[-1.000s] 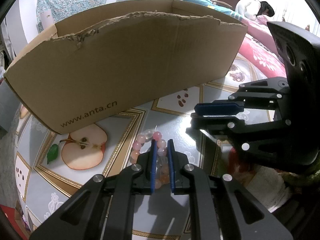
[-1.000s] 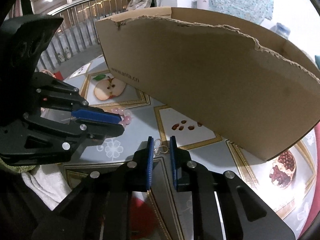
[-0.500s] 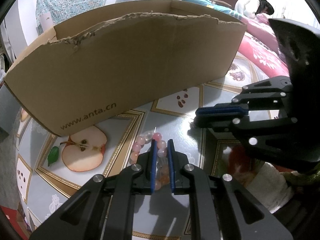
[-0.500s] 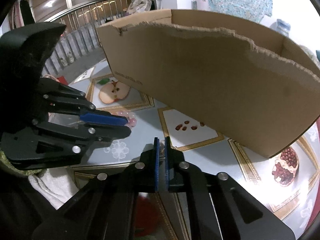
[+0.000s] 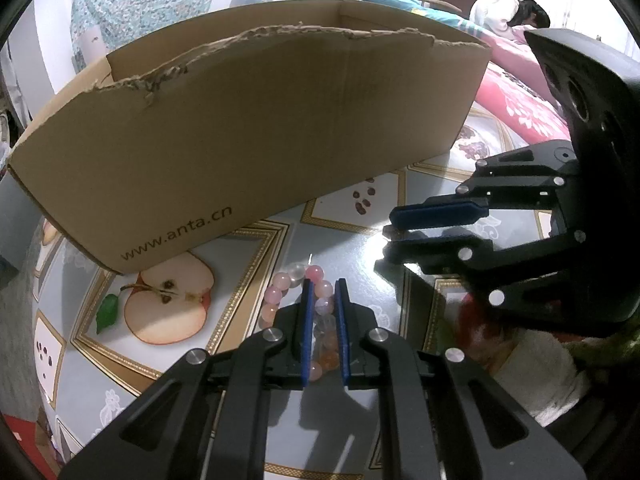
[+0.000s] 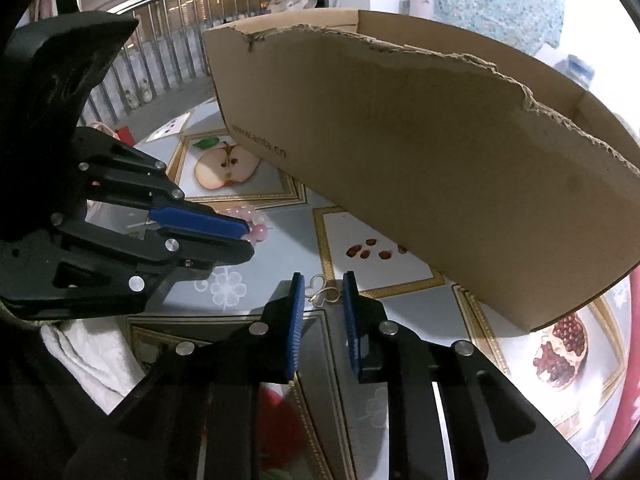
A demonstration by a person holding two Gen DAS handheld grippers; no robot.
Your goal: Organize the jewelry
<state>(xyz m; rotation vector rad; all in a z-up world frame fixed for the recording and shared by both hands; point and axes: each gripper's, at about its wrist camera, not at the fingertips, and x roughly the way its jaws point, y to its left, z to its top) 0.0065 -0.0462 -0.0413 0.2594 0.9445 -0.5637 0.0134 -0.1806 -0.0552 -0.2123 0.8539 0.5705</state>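
Pink, peach and clear round-bead bracelet point(image 5: 316, 312). Plain brown cardboard box point(image 5: 256, 148) with dark printed lettering. Pale blue tablecloth point(image 6: 280, 256) with gold-framed apple and pomegranate pictures and white flowers.

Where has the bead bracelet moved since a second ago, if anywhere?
No. The bead bracelet lies at the same spot beside the apple print, held between the left gripper's pads.

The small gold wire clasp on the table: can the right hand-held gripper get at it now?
Probably yes. The small gold wire clasp lies between the opening jaws of the right hand-held gripper, with nothing covering it.
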